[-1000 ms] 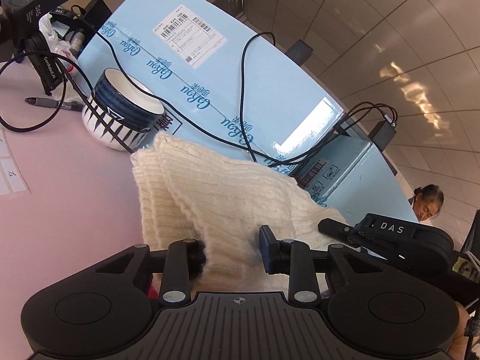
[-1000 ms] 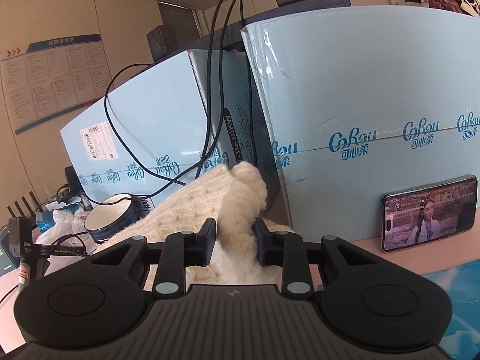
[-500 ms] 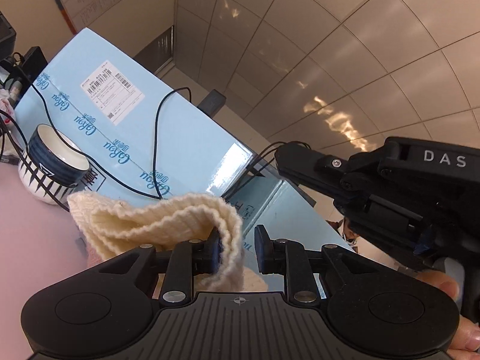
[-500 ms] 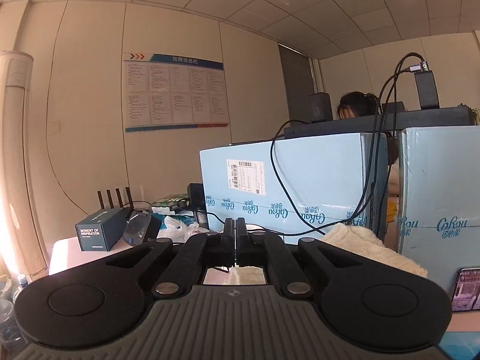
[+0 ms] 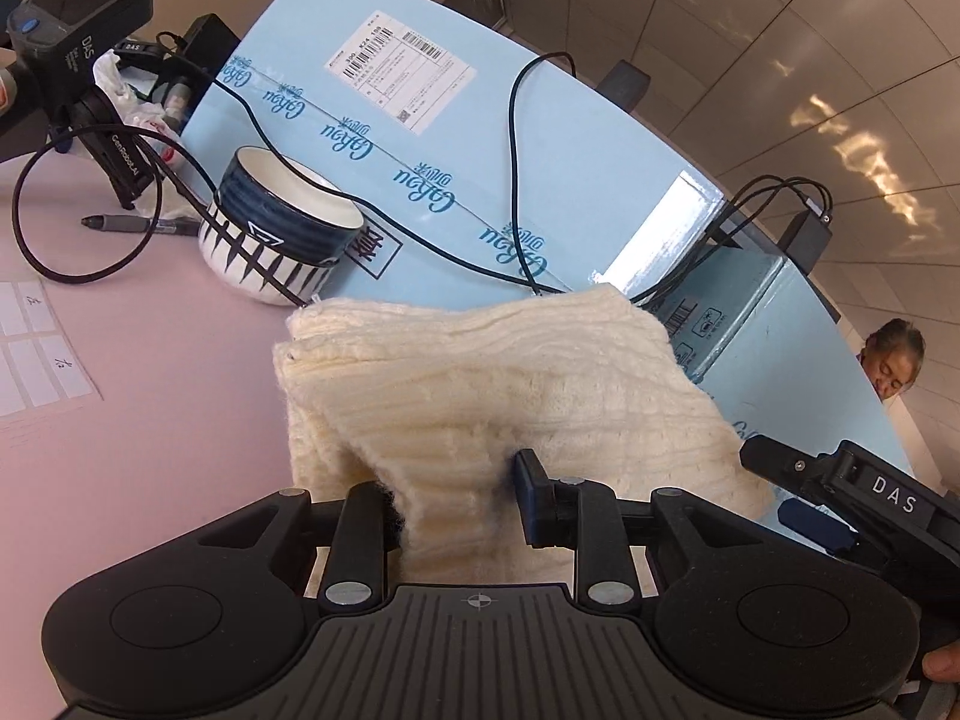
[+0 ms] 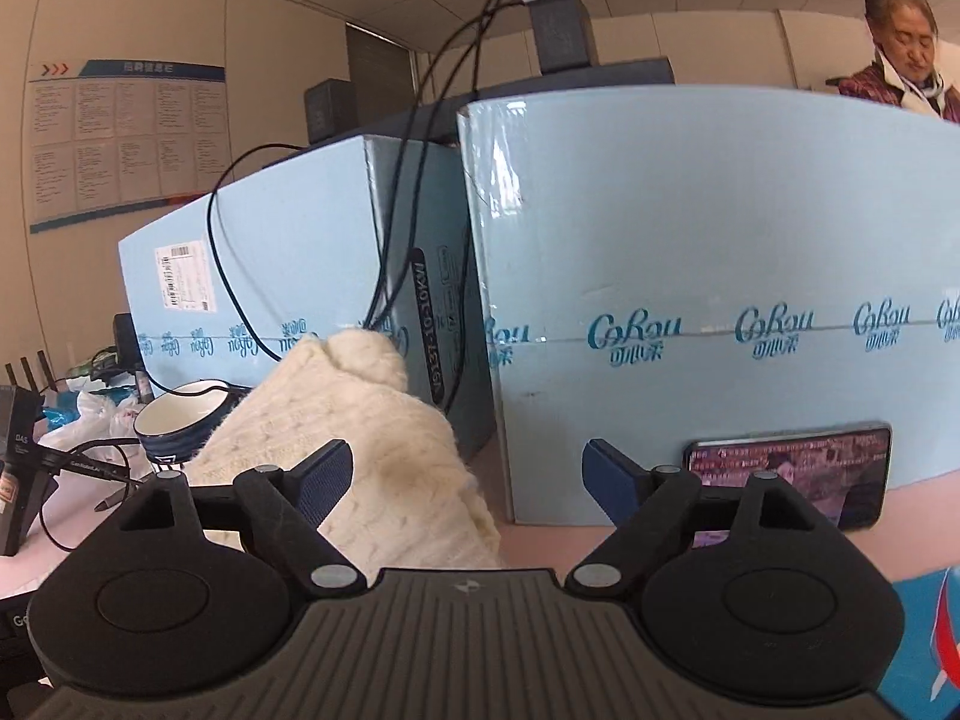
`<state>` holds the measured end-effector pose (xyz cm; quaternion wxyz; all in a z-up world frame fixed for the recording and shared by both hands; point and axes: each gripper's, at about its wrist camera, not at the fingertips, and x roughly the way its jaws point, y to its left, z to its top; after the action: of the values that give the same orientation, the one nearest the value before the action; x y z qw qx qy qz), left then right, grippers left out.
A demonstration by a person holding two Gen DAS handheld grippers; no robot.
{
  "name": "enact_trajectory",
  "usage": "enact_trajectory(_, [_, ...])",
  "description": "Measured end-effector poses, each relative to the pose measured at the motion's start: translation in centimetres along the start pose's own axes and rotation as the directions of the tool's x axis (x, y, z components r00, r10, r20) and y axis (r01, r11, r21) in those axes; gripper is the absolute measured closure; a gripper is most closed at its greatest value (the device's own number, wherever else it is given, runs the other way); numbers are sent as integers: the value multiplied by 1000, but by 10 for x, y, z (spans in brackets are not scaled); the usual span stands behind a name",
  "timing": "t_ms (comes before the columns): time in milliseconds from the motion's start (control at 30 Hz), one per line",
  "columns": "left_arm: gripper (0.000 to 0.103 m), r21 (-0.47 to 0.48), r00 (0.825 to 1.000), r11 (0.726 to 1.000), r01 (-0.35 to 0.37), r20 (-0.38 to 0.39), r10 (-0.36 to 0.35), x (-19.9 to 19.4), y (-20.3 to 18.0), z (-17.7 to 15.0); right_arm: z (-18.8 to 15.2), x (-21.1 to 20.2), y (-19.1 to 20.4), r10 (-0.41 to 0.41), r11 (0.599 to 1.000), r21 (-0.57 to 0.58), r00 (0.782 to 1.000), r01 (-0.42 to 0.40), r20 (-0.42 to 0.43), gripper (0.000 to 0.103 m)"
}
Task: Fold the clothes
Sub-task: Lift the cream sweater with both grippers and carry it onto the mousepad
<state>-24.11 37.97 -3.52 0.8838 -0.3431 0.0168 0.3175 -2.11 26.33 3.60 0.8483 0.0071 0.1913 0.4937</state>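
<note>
The cream knit sweater (image 5: 498,396) lies heaped on the pink table (image 5: 120,420), a bowl (image 5: 282,234) at its ten o'clock before pale-blue cartons (image 5: 420,138). Left tongs (image 5: 459,504) pinch its fold, easing apart; right tongs (image 6: 465,477) are spreading, released.

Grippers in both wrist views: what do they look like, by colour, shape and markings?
Both are matte black. The left gripper and right gripper each have a ribbed body, two round discs, silver pivot screws and blue-padded fingers. White "DAS" lettering marks the right gripper's side in the left wrist view.
</note>
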Motion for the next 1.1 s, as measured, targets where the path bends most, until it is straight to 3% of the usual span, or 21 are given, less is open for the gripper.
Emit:
enact_trajectory(100, [77,-15,1000,1000,-4,-9,4,0,3,0,-7,14,-14,77,991,117,993,-67,-84,11])
enact_trajectory(267, [77,-21,1000,1000,-5,-13,4,3,3,1,-7,26,2,126,981,158,987,-109,-102,11])
enact_trajectory(333, [76,-25,1000,1000,-3,-11,2,3,3,1,-5,27,16,145,983,131,984,-131,-100,19])
enact_trajectory(400, [76,-28,1000,1000,0,-5,-1,2,3,1,-4,21,31,127,989,82,990,-121,-63,44])
enact_trajectory(433, [76,-29,1000,1000,2,-2,-2,1,3,1,-4,17,38,122,991,51,992,-121,-37,49])
enact_trajectory(500, [78,-28,1000,1000,7,15,-7,-1,3,1,-2,6,49,166,986,-8,986,-166,14,71])
enact_trajectory(567, [81,-18,999,1000,16,51,-15,-5,0,1,1,-4,58,202,979,-41,979,-200,39,82])
enact_trajectory(700, [83,18,985,997,76,155,-78,-20,-7,2,6,-19,67,264,964,-37,962,-262,75,87])
enact_trajectory(800, [83,59,961,990,126,240,-137,-33,-14,3,13,-35,72,330,944,-23,937,-330,118,87])
enact_trajectory(933, [83,141,900,968,207,360,-245,-53,-23,1,25,-64,75,454,889,-22,871,-458,187,87])
enact_trajectory(1100, [83,208,868,950,234,396,-301,-66,-33,2,34,-104,76,570,818,-69,788,-571,233,87])
